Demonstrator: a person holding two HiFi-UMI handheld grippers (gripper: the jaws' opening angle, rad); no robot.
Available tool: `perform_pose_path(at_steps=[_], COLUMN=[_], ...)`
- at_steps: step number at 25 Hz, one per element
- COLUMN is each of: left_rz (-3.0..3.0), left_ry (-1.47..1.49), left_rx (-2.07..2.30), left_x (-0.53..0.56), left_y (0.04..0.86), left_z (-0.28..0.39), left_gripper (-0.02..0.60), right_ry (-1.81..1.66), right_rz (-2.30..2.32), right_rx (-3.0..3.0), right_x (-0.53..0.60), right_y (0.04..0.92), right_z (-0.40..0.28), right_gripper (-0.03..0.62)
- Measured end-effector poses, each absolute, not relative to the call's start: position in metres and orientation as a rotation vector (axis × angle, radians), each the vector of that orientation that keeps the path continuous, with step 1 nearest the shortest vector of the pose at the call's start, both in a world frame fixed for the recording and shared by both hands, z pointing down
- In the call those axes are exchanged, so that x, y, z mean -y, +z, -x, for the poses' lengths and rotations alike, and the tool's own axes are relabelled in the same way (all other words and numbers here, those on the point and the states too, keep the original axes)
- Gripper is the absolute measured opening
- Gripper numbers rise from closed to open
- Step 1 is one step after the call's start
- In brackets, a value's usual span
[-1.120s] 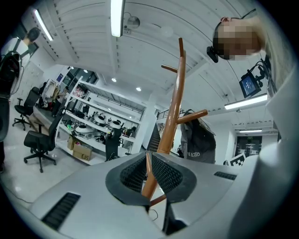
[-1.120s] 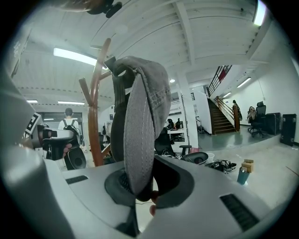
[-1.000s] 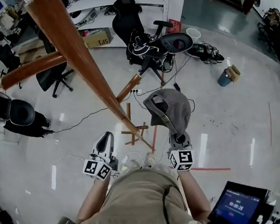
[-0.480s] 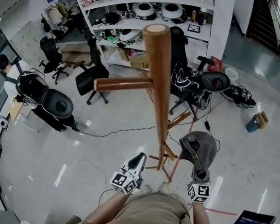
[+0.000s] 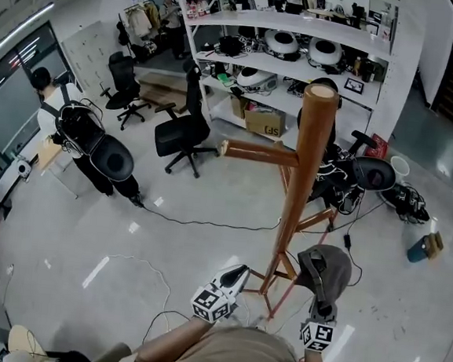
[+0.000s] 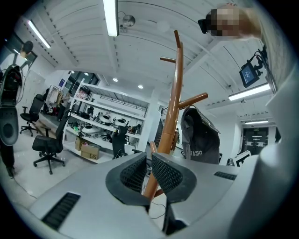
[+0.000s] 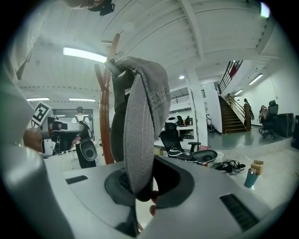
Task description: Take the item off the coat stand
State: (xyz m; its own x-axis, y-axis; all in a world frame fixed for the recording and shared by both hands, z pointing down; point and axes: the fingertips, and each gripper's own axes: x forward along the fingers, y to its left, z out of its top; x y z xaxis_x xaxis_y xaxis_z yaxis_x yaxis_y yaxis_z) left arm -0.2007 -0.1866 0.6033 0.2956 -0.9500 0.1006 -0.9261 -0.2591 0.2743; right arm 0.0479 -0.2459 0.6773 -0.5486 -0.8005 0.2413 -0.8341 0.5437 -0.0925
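Standing on a pale floor (image 5: 204, 253), the wooden coat stand (image 5: 305, 183) has bare room on its left side, crossed only by a black cable (image 5: 207, 221) and a white cable (image 5: 136, 264). Its right side is crowded by a black chair (image 5: 369, 174) and a tangle of leads. Along the floor's far edge runs a white shelf unit (image 5: 392, 88) with an office chair (image 5: 185, 133) before it. A person with a backpack (image 5: 77, 128) stands toward the left edge.

The right gripper (image 5: 323, 307) pinches the brim of the grey cap (image 5: 325, 268), which hangs just beside the pole on its right; whether it touches a peg cannot be told. The left gripper (image 5: 238, 274) is held apart from the pole on its left, jaws drawn nearly together with nothing in them.

A cardboard box (image 5: 263, 124) sits on the lowest shelf, its contents unseen, and white rounded devices (image 5: 284, 42) fill a shelf above. A white bucket (image 5: 400, 165) and a teal cup (image 5: 419, 250) with something tan sticking out stand on the floor at right.

Only the right gripper view shows a staircase (image 7: 236, 109). Only the left gripper view shows the stand's upper pegs (image 6: 194, 99) against the ceiling, the cap below one.
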Motion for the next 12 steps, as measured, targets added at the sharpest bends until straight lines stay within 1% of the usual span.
perform_pose_path(at_steps=[12], left_rz=[-2.234], left_ry=[-0.122], left_rx=[1.764], left_x=[0.174], left_y=[0.617], left_z=[0.198], left_gripper=[0.025], right_ry=[0.260], right_rz=[-1.298], right_rx=[2.687], right_x=[0.243], right_y=[0.681], right_z=[-0.043], right_gripper=[0.037])
